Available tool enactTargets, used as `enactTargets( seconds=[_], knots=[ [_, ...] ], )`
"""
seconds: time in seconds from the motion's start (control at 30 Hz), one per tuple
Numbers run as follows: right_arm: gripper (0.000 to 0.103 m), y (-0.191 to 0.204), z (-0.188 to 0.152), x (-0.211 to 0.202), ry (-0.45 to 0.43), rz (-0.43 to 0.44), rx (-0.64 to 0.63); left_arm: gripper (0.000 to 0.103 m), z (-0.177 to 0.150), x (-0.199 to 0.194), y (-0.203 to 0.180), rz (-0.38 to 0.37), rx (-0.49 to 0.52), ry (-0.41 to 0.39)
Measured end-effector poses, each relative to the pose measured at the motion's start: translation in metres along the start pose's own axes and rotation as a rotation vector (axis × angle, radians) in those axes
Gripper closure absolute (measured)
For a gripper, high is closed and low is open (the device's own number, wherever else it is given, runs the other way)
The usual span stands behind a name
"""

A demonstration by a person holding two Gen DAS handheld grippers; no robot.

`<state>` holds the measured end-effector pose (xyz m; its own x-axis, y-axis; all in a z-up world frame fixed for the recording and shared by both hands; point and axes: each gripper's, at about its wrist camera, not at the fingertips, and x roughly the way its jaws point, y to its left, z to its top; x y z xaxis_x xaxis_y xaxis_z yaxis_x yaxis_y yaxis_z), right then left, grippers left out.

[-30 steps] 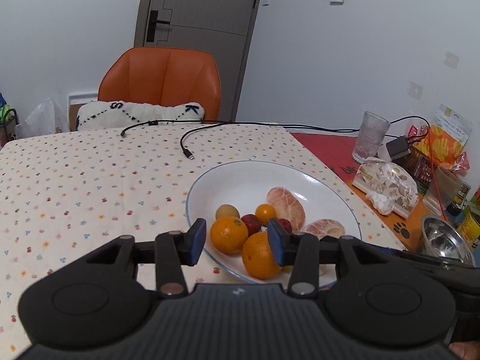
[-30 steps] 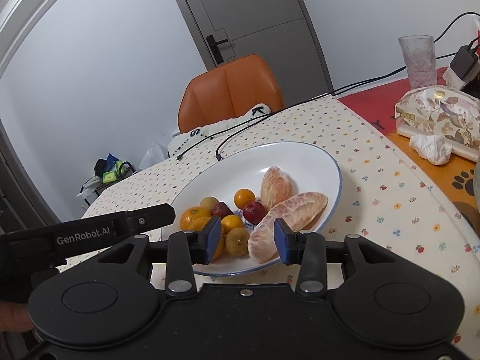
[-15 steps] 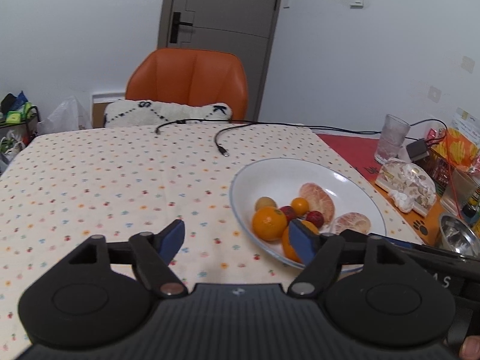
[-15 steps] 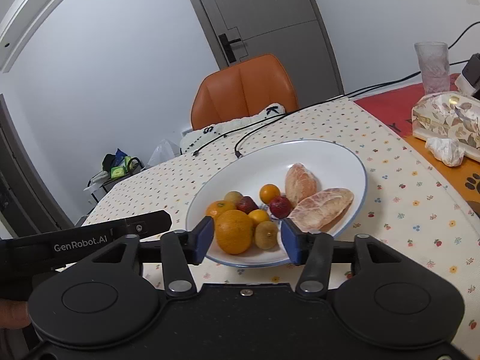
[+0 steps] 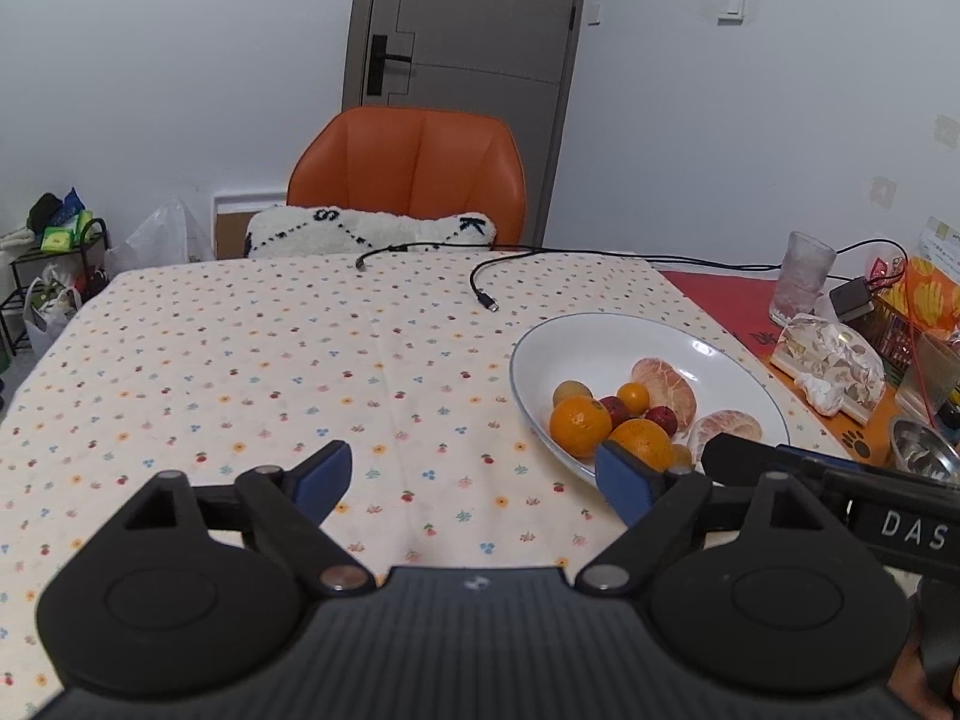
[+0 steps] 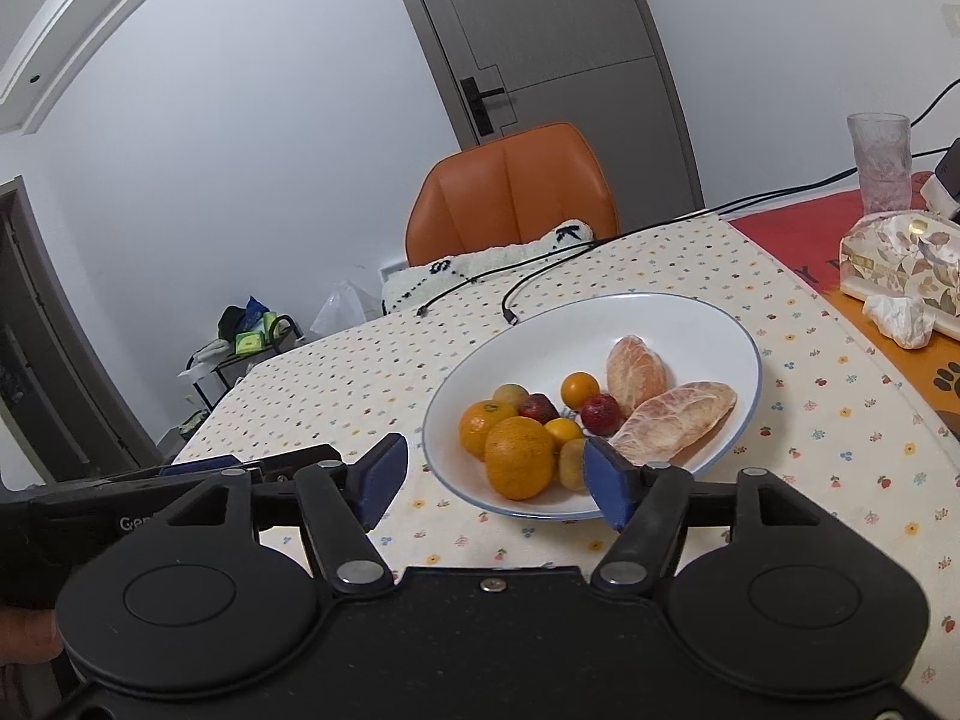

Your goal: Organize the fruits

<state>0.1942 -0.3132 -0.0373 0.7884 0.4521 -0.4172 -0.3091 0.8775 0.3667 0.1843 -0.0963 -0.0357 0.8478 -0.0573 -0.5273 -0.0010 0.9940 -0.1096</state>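
Both tongs are spread wide and pinch nothing: the left gripper (image 5: 474, 480) hangs above the bare dotted tablecloth (image 5: 240, 372), to the left of the plate, and the right gripper (image 6: 495, 474) hangs at the near rim of the white plate (image 6: 690, 324). All fruit in view lies inside that plate. Two large oranges (image 6: 519, 456) sit at the near left of the pile, touching each other; behind them lie a small yellow-green fruit (image 6: 511, 394), two small red fruits (image 6: 600, 411), and small orange fruits (image 6: 579, 389). Two peeled citrus pieces (image 6: 675, 420) lie at the right of the pile, one nearer and longer, one farther. No fruit remains on the cloth in either view. Judged from this layout, the gathering step appears complete or close to it, and the tongs stand clear of the load. Whether any further sorting is intended cannot be told. If it is, the next move calls for lowering the right gripper over one orange, centring it between the jaws, and pressing lightly, since round fruit may roll against its neighbours. A black cable (image 5: 480, 288) lies on the far cloth, and a drinking glass (image 5: 801, 279) stands well apart at the far right.
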Motion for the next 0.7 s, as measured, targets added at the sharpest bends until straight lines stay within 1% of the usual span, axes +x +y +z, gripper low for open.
enactTargets(
  seconds=[0.13, 0.43, 0.7],
  knots=[
    [0.033, 0.004, 0.001, -0.004, -0.010, 0.005, -0.008, 0.013, 0.000, -0.008, 0.002, 0.006, 0.005, -0.013],
    [0.029, 0.015, 0.001, -0.015, -0.026, 0.013, -0.022, 0.013, -0.002, -0.024, 0.010, 0.016, -0.004, -0.021],
    [0.022, 0.030, 0.001, -0.020, -0.032, 0.035, -0.043, 0.012, -0.006, -0.040, 0.023, 0.048, -0.011, -0.032]
  ],
)
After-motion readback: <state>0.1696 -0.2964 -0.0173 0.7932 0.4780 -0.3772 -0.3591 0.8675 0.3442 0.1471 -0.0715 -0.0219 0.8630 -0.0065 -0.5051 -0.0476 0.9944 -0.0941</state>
